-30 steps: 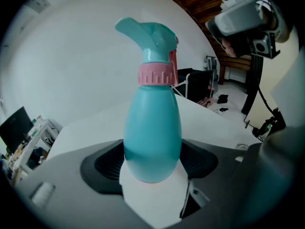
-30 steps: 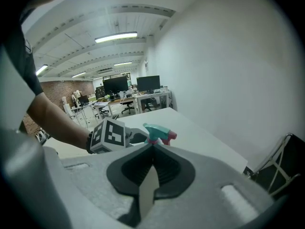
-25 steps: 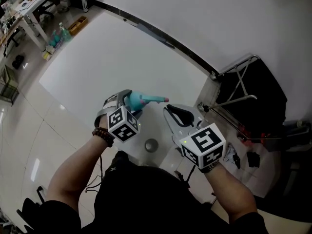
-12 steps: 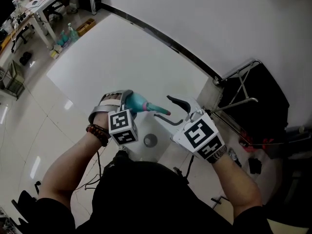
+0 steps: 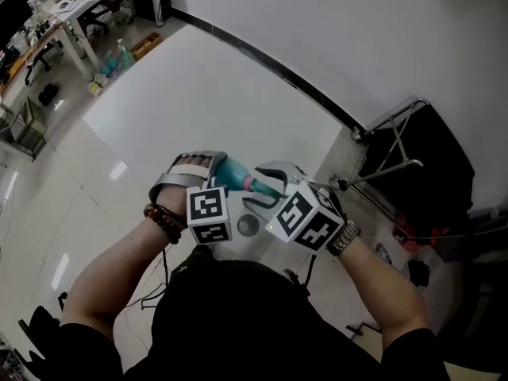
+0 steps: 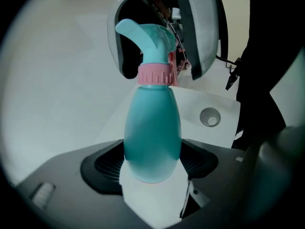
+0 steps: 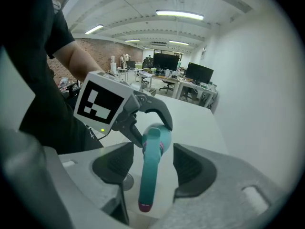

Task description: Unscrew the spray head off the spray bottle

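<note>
A teal spray bottle (image 5: pixel 228 171) with a pink collar (image 6: pixel 156 74) hangs above the white table, nozzle towards my right hand. My left gripper (image 5: pixel 209 165) is shut on the bottle's round body (image 6: pixel 152 132), its pads pressing both sides near the base. My right gripper (image 5: pixel 266 187) has just been opening its jaws, and the spray head (image 7: pixel 151 168) lies between them. A gap shows on each side of the head, so the pads are not touching it. In the left gripper view, the right gripper (image 6: pixel 190 32) curves round behind the head.
A white table (image 5: pixel 198 94) runs under both hands, with a round metal grommet (image 5: pixel 248 226) near its front edge. A black folding frame (image 5: pixel 405 161) stands right of the table by the white wall. Office desks (image 5: pixel 55 6) lie far left.
My right gripper has swung left and down, from beside the nozzle to round the spray head. The left gripper has rolled and shifted a little with the bottle.
</note>
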`<state>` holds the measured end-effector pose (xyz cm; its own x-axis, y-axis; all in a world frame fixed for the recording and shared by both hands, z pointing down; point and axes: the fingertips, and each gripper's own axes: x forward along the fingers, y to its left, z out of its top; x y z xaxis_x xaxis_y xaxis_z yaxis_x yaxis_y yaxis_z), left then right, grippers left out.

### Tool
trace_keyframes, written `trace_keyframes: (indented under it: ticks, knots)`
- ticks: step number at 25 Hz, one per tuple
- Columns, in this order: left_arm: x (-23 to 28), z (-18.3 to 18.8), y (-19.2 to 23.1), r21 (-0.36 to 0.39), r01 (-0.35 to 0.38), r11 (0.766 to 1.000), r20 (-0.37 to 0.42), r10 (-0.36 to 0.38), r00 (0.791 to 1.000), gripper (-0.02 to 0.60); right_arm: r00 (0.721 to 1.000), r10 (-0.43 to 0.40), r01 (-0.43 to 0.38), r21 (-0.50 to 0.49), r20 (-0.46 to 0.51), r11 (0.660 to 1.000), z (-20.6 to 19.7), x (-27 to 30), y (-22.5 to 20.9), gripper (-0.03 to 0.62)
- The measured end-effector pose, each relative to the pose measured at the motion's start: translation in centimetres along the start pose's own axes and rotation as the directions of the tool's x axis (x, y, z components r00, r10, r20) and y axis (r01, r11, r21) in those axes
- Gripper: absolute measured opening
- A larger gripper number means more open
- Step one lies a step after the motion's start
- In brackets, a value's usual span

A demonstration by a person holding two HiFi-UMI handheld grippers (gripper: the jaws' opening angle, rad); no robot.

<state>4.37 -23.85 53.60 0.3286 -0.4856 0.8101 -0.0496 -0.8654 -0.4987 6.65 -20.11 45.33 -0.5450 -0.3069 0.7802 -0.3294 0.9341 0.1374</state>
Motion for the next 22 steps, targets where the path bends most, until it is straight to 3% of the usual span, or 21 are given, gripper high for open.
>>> trace_keyframes:
  ticks: [3, 7, 11, 15, 17, 19, 20, 22]
  knots:
    - [-0.4, 0.0, -0.4, 0.01, 0.018, 1.0, -0.007, -0.018, 1.0, 0.388, 1.0, 0.004, -0.005, -0.022, -0.021, 1.0, -0.1, 0.5, 0.5, 0.238]
    - [-0.6, -0.2, -0.8, 0.013, 0.05, 0.999, -0.019, -0.05, 0.999, 0.388, 0.999, -0.003, 0.001, -0.049, -0.035, 0.999, -0.2, 0.7, 0.6, 0.164]
    - [-0.7, -0.4, -1.3, 0.006, 0.085, 0.996, -0.028, -0.085, 0.996, 0.388, 0.999, -0.005, 0.001, -0.087, -0.041, 0.996, -0.3, 0.8, 1.0, 0.13]
    - [-0.9, -0.2, -2.6, -0.011, 0.168, 0.986, -0.017, -0.169, 0.986, 0.388, 0.999, -0.012, 0.003, -0.216, -0.042, 0.976, -0.4, 0.7, 1.9, 0.129]
    - [-1.1, -0.2, -3.3, -0.011, 0.21, 0.978, -0.006, -0.21, 0.978, 0.388, 0.999, -0.031, 0.015, -0.343, -0.041, 0.939, -0.5, 0.7, 2.5, 0.126]
    - [-1.4, -0.2, -3.9, 0.006, 0.243, 0.97, 0.0, -0.243, 0.97, 0.388, 0.997, -0.066, 0.033, -0.494, -0.049, 0.869, -0.7, 0.6, 3.1, 0.126]
    - [-1.5, -0.2, -4.2, 0.017, 0.259, 0.966, 0.002, -0.259, 0.966, 0.388, 0.994, -0.091, 0.042, -0.576, -0.055, 0.817, -0.8, 0.5, 3.4, 0.126]
    - [-1.7, -0.2, -4.8, 0.04, 0.296, 0.954, 0.003, -0.296, 0.955, 0.388, 0.988, -0.148, 0.062, -0.738, -0.052, 0.672, -1.0, 0.4, 4.0, 0.126]
